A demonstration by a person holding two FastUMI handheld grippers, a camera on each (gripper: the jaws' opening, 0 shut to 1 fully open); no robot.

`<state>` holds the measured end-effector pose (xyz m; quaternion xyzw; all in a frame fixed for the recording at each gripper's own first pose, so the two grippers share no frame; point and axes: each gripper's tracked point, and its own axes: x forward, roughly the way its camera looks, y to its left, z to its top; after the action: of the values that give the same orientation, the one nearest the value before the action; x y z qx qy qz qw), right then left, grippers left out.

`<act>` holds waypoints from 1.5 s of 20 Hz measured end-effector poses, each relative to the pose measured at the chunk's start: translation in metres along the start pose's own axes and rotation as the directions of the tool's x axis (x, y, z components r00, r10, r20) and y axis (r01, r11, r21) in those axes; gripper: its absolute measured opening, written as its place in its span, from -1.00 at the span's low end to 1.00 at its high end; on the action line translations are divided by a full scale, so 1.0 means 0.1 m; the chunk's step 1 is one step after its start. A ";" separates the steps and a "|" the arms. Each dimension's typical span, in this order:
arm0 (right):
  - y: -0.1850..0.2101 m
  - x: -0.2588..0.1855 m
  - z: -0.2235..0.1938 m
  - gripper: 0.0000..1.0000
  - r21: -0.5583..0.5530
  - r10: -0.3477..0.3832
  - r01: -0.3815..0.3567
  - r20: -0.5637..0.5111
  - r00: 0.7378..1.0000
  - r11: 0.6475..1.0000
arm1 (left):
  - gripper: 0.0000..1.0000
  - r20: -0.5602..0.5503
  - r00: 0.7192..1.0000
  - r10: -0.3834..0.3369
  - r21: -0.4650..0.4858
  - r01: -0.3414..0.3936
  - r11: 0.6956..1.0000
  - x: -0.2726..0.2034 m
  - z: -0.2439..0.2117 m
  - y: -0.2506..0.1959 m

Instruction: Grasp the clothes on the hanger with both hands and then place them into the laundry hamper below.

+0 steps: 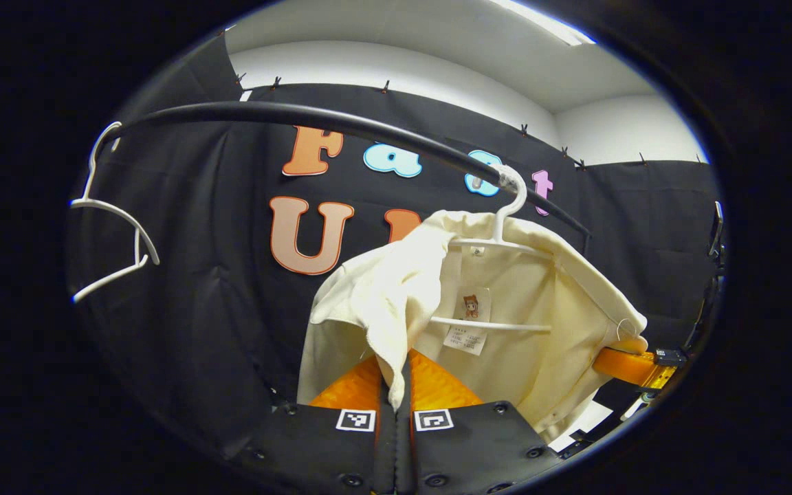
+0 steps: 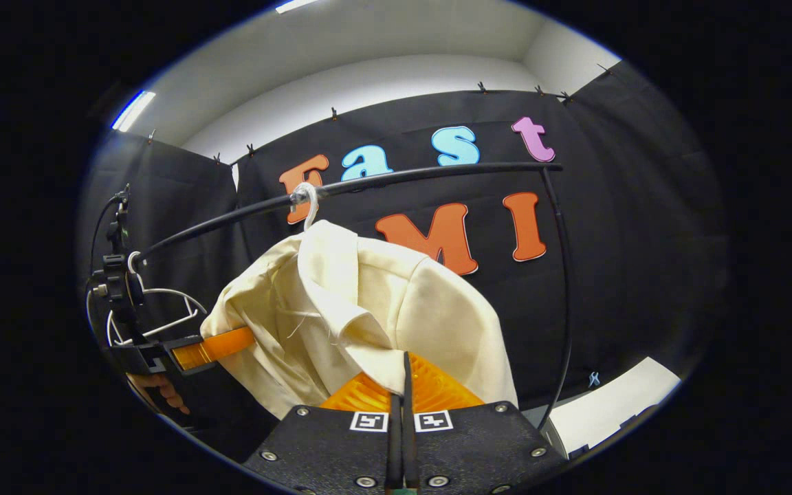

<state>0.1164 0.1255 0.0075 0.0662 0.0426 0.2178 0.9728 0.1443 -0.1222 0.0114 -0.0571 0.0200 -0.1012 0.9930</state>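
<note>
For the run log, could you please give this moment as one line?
left gripper: shut on shirt | right gripper: shut on shirt | shirt: on hanger

the shirt (image 1: 506, 344) is soft cream cloth, matt, with a rough cut edge and a small paper-like tag (image 1: 468, 323) inside the neck. the hanger (image 1: 499, 275) under it looks like smooth white plastic. the rail (image 1: 341, 124) is smooth and black with a dull shine. the fingers (image 1: 355, 388) pinching the cloth are ribbed orange plastic, a bit glossy, on matt black plates (image 1: 471, 447) with shiny screws.
</note>
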 end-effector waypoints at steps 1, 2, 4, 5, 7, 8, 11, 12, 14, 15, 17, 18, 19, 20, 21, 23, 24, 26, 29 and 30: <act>0.00 -0.01 0.08 -1.00 0.000 -0.005 0.005 0.012 1.000 1.000 | -0.86 0.011 1.000 0.001 0.000 -0.001 1.000 -0.04 0.05 0.02; -0.01 -0.03 0.15 -1.00 0.002 -0.013 0.013 0.026 1.000 1.000 | -0.86 0.023 1.000 0.003 0.004 -0.003 1.000 -0.05 0.14 0.06; -0.03 -0.08 0.33 -1.00 0.006 -0.023 0.022 0.061 0.998 1.000 | -0.87 0.052 0.999 0.003 0.015 -0.004 1.000 -0.09 0.31 0.13; -0.04 -0.09 0.42 -1.00 0.008 -0.028 0.027 0.077 0.997 1.000 | -0.87 0.065 0.998 0.007 0.020 -0.009 1.000 -0.11 0.40 0.18; -0.05 -0.11 0.60 -1.00 0.013 -0.037 0.036 0.105 0.994 0.999 | -0.87 0.086 0.996 0.014 0.021 -0.016 1.000 -0.13 0.53 0.29; -0.07 -0.13 0.68 -1.00 0.013 -0.042 0.041 0.115 0.992 0.999 | -0.86 0.097 0.995 0.018 0.019 -0.019 1.000 -0.15 0.60 0.34; -0.18 -0.15 0.94 -1.00 0.001 -0.073 0.074 0.159 0.985 0.997 | -0.87 0.120 0.992 0.037 0.021 -0.040 0.999 -0.17 0.75 0.51; -0.22 -0.17 1.05 -1.00 0.000 -0.083 0.085 0.175 0.981 0.996 | -0.87 0.128 0.991 0.048 0.019 -0.050 0.999 -0.17 0.78 0.58; -0.33 -0.22 1.21 -1.00 -0.003 -0.106 0.109 0.201 0.974 0.994 | -0.87 0.136 0.988 0.069 0.013 -0.071 0.997 -0.17 0.84 0.71; -0.37 -0.22 1.28 -1.00 -0.010 -0.114 0.119 0.213 0.970 0.993 | -0.87 0.140 0.987 0.080 0.010 -0.082 0.997 -0.17 0.86 0.77; -0.47 -0.24 1.37 -1.00 -0.015 -0.132 0.139 0.220 0.966 0.990 | -0.87 0.156 0.983 0.102 0.000 -0.103 0.995 -0.18 0.92 0.90; -0.50 -0.25 1.42 -1.00 -0.012 -0.136 0.142 0.221 0.966 0.990 | -0.87 0.167 0.979 0.116 -0.008 -0.116 0.993 -0.19 0.95 0.98; -0.55 -0.26 1.45 -1.00 -0.011 -0.145 0.151 0.221 0.964 0.988 | -0.87 0.171 0.977 0.125 -0.016 -0.124 0.992 -0.20 0.97 1.03; -0.62 -0.25 1.50 -1.00 -0.014 -0.154 0.161 0.223 0.963 0.987 | -0.87 0.174 0.976 0.131 -0.022 -0.129 0.991 -0.20 0.98 1.09; -0.67 -0.24 1.54 -1.00 -0.020 -0.164 0.173 0.228 0.960 0.985 | -0.87 0.178 0.974 0.138 -0.025 -0.135 0.990 -0.20 1.00 1.13; -0.74 -0.20 1.63 -1.00 -0.036 -0.172 0.185 0.235 0.957 0.982 | -0.87 0.183 0.973 0.143 -0.018 -0.142 0.990 -0.18 1.02 1.19; -0.76 -0.18 1.67 -1.00 -0.042 -0.172 0.187 0.238 0.956 0.981 | -0.87 0.185 0.972 0.146 -0.009 -0.146 0.989 -0.16 1.03 1.20; -0.77 -0.15 1.75 -1.00 -0.063 -0.169 0.190 0.246 0.954 0.980 | -0.87 0.195 0.969 0.152 0.023 -0.159 0.987 -0.13 1.07 1.21; -0.84 -0.06 1.84 -1.00 -0.100 -0.170 0.200 0.251 0.953 0.975 | -0.87 0.209 0.965 0.159 0.043 -0.171 0.984 -0.10 1.14 1.23; -0.86 -0.01 1.86 -1.00 -0.101 -0.167 0.197 0.250 0.954 0.975 | -0.87 0.210 0.964 0.162 0.043 -0.175 0.984 -0.08 1.13 1.26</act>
<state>0.1720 0.0275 0.1790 0.0267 -0.0832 0.1198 0.9889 0.1677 0.0140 0.1092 -0.0347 -0.0809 -0.0104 0.9961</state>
